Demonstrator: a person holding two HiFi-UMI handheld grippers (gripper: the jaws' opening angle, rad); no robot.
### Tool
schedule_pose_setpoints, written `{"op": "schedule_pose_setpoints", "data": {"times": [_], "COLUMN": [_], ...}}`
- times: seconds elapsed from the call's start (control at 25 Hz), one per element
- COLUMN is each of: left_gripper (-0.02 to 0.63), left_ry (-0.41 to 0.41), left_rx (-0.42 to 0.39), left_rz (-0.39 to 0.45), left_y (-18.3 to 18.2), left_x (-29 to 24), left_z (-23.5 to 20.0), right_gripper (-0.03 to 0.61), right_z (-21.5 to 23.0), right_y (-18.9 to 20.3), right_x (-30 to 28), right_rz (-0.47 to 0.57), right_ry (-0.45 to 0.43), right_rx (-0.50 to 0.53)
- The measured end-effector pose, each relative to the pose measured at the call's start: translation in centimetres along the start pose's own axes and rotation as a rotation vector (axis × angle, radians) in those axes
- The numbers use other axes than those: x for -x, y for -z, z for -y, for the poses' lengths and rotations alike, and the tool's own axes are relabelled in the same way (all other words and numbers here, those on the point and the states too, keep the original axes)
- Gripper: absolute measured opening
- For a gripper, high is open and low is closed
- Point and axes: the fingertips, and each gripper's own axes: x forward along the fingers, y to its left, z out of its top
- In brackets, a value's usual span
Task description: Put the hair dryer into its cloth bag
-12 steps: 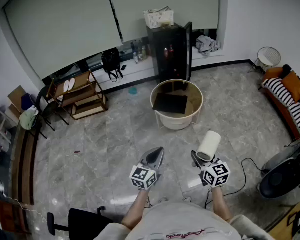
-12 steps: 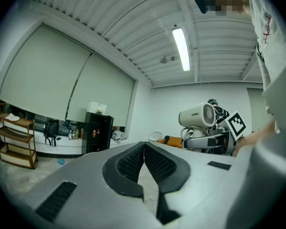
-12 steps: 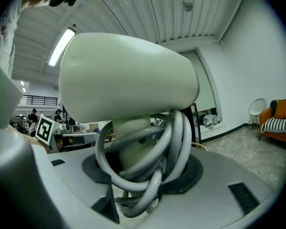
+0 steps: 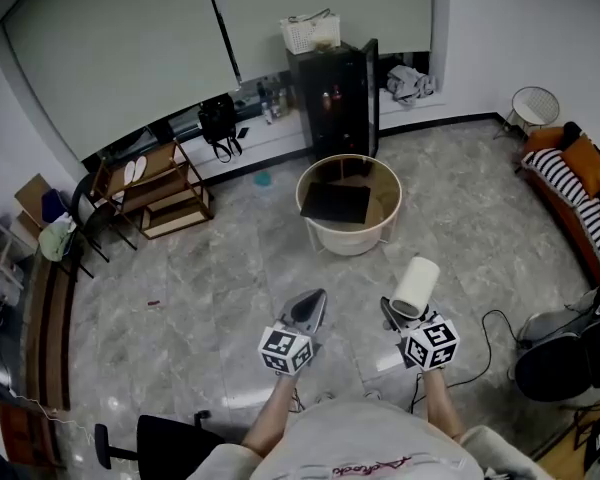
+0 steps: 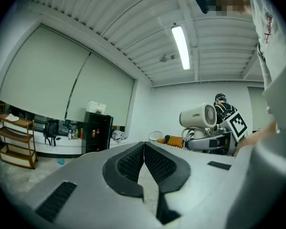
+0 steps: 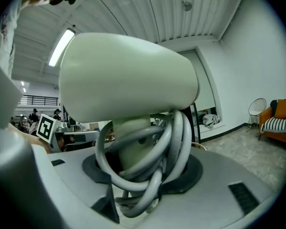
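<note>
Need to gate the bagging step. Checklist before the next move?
1. Grip on hair dryer: ok, right gripper jaws closed on its handle.
2. Dryer cord gathered: ok, looped round the handle.
3. Readiness of left gripper to take the bag: not ok, jaws shut, empty.
4. Location of bag: cannot tell; a dark flat thing lies in the round tub ahead.
5. Anything bag-like near either gripper: not ok, none in view.

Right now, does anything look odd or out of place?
Only the hair dryer in the right gripper: its cord is looped around the handle, bunched between the jaws. The left gripper is shut, empty.
</note>
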Motion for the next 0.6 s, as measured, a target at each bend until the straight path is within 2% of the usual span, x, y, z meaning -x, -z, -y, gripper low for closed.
{"op": "schedule_pose_setpoints", "data": {"times": [0.6], "left_gripper": [0.031], "left_ry": [-0.036], "left_rx": [0.011], "left_rz": [-0.019], "left_y": [1.0], "left_x": [-3.4], "left_z": [3.2], "right_gripper": [0.258], "right_z": [4.3], "right_y": [0.0], "right_x": [1.6], "right_rz": [-0.002], "right_ry": [-0.052], "right_rx": [-0.026]}}
